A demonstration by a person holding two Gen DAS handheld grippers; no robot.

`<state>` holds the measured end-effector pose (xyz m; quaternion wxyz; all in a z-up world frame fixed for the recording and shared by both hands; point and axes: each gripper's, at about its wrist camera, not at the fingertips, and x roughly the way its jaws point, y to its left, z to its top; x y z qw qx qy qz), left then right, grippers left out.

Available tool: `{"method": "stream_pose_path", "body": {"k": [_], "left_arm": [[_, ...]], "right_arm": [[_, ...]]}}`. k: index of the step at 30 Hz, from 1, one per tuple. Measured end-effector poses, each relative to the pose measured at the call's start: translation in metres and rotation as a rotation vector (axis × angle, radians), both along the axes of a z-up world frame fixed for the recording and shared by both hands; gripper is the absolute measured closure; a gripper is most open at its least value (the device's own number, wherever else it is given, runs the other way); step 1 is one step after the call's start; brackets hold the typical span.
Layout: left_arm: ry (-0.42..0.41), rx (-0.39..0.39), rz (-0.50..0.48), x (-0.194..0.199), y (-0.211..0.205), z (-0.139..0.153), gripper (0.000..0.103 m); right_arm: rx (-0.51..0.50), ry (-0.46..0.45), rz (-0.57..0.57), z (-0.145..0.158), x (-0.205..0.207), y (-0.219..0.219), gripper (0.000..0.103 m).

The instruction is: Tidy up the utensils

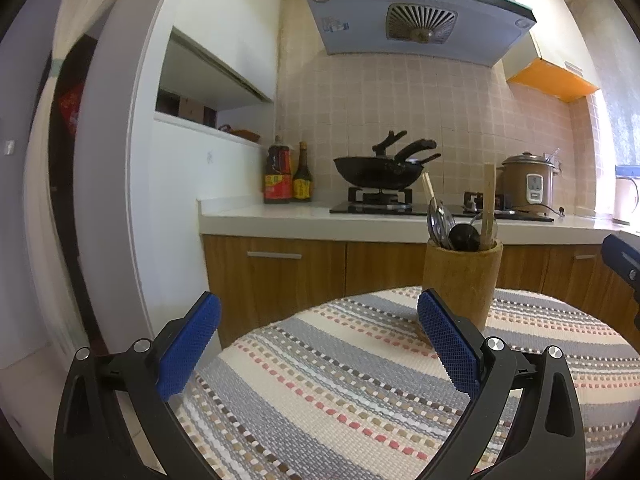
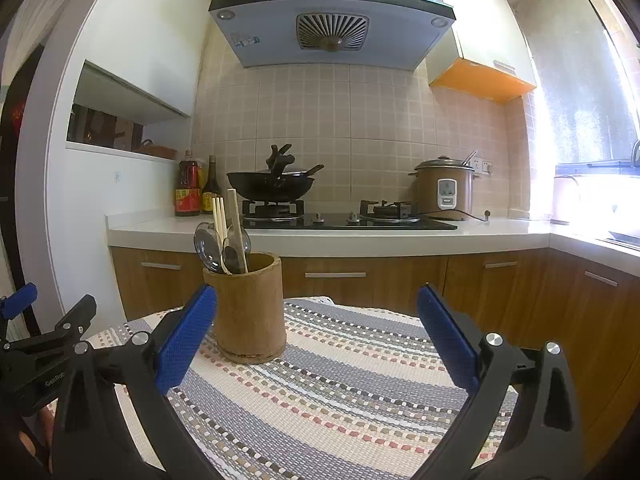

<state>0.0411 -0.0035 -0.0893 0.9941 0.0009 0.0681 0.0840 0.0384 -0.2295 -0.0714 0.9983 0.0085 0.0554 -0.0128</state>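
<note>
Nearest to me, my left gripper [image 1: 318, 314] hung over the striped cloth [image 1: 340, 380], its blue pads spread wide with nothing between them. My right gripper [image 2: 316, 306] was the same: jaws released, empty, above that cloth. In the right view the left gripper showed at the lower left edge.

Just past the fingertips stood the holder [image 2: 248, 308], a bamboo cup, upright on the cloth. In the left view it sat behind the right-hand pad; in the right view it sat beside the left-hand pad (touching or apart, I could not tell). The utensils were all in it: metal spoons [image 2: 222, 246], a wooden spatula [image 2: 236, 228], chopsticks [image 2: 219, 212] and a dark ladle [image 1: 464, 237], all handles or bowls poking above the rim.

Beyond the table ran wooden cabinets [image 2: 336, 276] under a white counter [image 2: 360, 240]. On it sat a gas hob with a black wok [image 2: 272, 186], two sauce bottles [image 2: 196, 188] to its left and a rice cooker [image 2: 444, 188] to its right. Above hung the hood [image 2: 332, 26].
</note>
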Motion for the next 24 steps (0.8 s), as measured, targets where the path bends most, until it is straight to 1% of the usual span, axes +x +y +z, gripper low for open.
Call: {"method": "stream_pose_path", "body": {"k": [3, 10, 15, 24], "left_arm": [[-0.024, 0.008, 0.001, -0.004, -0.002, 0.002, 0.008], [-0.052, 0.021, 0.005, -0.006, -0.002, 0.006, 0.008], [-0.064, 0.013, 0.008, -0.009, 0.000, 0.016, 0.008], [-0.060, 0.001, 0.013, -0.009, 0.004, 0.023, 0.008]], "right_arm": [[-0.001, 0.004, 0.000, 0.000, 0.000, 0.000, 0.008], [0.007, 0.013, 0.001, 0.000, 0.001, -0.003, 0.008], [0.015, 0.019, 0.002, 0.000, 0.002, -0.005, 0.008], [0.024, 0.025, 0.000, -0.003, 0.005, -0.008, 0.008]]}}
